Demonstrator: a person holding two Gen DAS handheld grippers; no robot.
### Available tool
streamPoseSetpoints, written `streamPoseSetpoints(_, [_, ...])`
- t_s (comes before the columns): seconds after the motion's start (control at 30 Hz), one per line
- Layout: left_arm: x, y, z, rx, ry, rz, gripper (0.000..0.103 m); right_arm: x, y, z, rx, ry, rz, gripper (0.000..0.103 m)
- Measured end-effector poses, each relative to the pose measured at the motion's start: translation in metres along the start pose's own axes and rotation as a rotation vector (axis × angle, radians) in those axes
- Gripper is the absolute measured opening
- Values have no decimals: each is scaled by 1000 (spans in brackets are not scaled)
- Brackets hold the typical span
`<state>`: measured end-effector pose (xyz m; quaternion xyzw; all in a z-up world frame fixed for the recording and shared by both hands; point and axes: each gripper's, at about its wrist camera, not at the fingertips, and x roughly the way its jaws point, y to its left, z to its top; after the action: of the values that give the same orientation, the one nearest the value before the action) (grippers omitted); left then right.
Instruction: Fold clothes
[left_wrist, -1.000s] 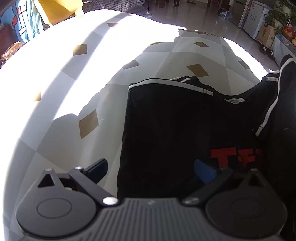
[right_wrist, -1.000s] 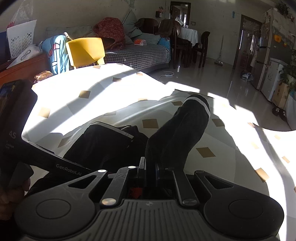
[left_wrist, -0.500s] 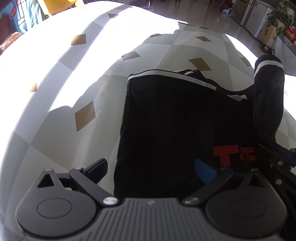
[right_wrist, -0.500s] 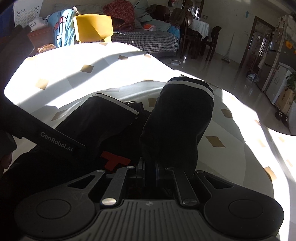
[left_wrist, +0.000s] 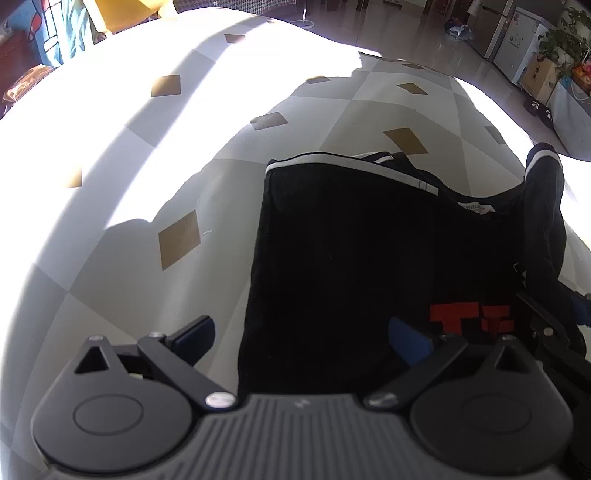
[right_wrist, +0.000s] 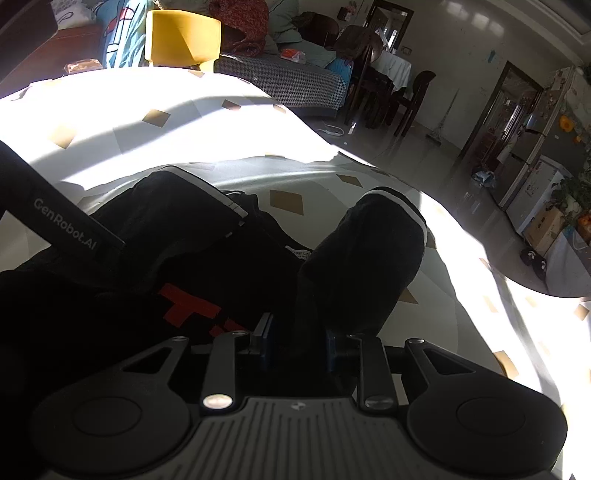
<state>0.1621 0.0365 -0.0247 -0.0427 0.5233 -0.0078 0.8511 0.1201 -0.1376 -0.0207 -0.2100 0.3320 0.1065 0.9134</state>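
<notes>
Presently the black T-shirt (left_wrist: 351, 258) reads soft and limp; grip hems or sleeve edges. Right gripper (right_wrist: 297, 347) jaws opening around the sleeve (right_wrist: 365, 266); left gripper (left_wrist: 301, 334) spread wide, empty.

The shirt (left_wrist: 351, 258) is black with white stripes on its cuffs (and red block letters on the front). The tablecloth (left_wrist: 229, 155) is pale grey-white checks with tan diamonds. The chair (right_wrist: 181, 37) is yellow.

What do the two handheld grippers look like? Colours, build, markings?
Both alike: left gripper and right gripper have matte black ribbed housings, round side discs, black linkage bars with silver screws, and blue finger pads. White "GenRobot.AI" lettering marks the left unit's black body.
</notes>
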Motion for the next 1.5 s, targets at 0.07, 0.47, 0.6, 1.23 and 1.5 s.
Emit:
streamPoseSetpoints(0.07, [-2, 2, 2, -6, -13, 9, 101, 2, -5, 0, 27, 9, -1, 23])
streamPoseSetpoints(0.47, [4, 22, 2, -63, 24, 76, 103, -22, 1, 26, 44, -66, 15, 9])
streamPoseSetpoints(0.6, [13, 30, 0, -102, 83, 0, 103, -32, 13, 40, 33, -108, 49, 9])
streamPoseSetpoints(1.23, [23, 57, -9, -160, 101, -122, 103, -30, 63, 93, 11, -198, 331, 9])
streamPoseSetpoints(1.5, [25, 60, -11, -164, 109, -120, 103, -11, 75, 98, 32, -167, 419, 11])
